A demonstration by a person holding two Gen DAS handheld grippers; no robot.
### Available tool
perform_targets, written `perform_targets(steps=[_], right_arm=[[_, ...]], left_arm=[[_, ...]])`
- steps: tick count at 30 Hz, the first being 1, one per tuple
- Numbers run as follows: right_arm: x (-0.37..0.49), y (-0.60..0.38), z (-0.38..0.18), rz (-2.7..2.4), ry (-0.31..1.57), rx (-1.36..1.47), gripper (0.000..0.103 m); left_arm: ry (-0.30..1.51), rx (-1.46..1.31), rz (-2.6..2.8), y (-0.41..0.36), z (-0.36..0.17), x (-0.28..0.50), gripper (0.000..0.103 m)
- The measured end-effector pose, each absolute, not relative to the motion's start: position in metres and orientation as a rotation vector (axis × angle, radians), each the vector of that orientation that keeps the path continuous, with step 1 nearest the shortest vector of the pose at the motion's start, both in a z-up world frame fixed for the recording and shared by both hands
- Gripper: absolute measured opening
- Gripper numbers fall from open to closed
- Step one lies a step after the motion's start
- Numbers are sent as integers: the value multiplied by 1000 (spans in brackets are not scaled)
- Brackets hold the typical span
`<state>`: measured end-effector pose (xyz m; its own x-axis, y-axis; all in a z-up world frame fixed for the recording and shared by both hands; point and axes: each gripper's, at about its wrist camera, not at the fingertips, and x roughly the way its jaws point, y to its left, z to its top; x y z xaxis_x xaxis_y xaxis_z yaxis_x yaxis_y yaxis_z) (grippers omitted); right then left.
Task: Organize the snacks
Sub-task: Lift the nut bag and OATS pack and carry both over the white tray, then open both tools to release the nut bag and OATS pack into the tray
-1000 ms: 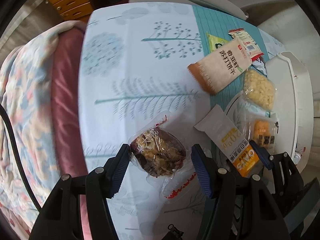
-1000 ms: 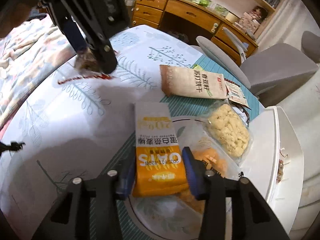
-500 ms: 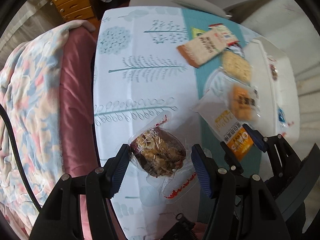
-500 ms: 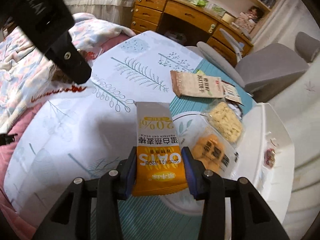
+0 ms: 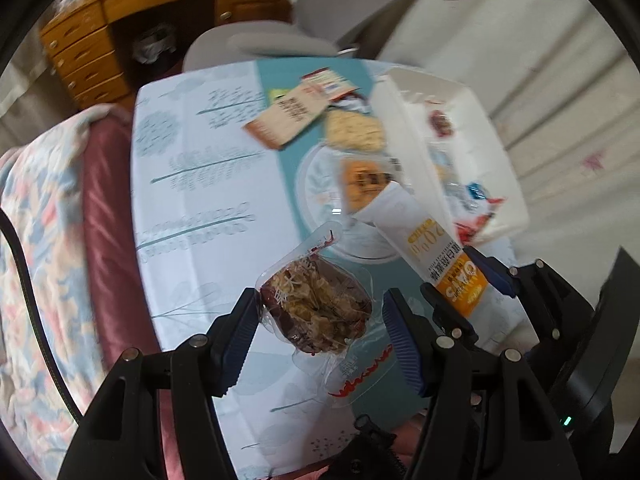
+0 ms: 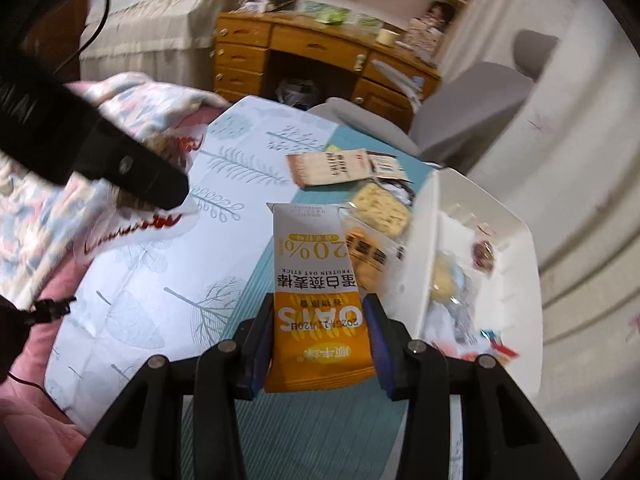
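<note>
The right hand-held gripper (image 6: 318, 344) was clenched on an orange-and-white oat stick packet (image 6: 316, 300), its blue pads pressing both long edges; the wrapper, seen upside down, read "OATS", "PROTEIN OAT STICK" and "20%", with Chinese characters and a printed date that looked like 2025. The packet hung in the air above the tabletop (image 6: 160, 280), which wore a pale cloth printed with leaves and trees beside a teal strip. The left hand-held gripper (image 5: 316, 320) grasped a clear-wrapped nutty brown snack (image 5: 316, 304), whose film carried red lettering too blurred to read, also held clear of the cloth. On the teal strip lay a tan cracker packet (image 6: 328, 168) with dark Chinese writing, a smaller red-and-white packet (image 6: 386, 166) partly under it, a clear pack of pale yellow puffed squares (image 6: 380, 206), and an orange-filled pack with a dark label (image 6: 366, 258). Just right of these stood a white bin (image 6: 516, 240) holding a small dark reddish sweet (image 6: 482, 254), a yellowish piece and some blue, red and white wrappers, their writing illegible.
</note>
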<state>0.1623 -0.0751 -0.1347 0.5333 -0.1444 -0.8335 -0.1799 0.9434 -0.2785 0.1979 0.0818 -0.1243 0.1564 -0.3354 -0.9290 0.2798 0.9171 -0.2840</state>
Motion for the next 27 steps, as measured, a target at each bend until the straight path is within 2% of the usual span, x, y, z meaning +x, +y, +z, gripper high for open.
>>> perform_targets(steps=[11,27], right_arm=[[135,-138,-101,-67,1001,-186,43],[145,-272,-88,-25,1030,-141,43]], left_arm=[[1211,-84,-579,37,-103,165,62],[1112,-226,-584,-82,-108,181,63]])
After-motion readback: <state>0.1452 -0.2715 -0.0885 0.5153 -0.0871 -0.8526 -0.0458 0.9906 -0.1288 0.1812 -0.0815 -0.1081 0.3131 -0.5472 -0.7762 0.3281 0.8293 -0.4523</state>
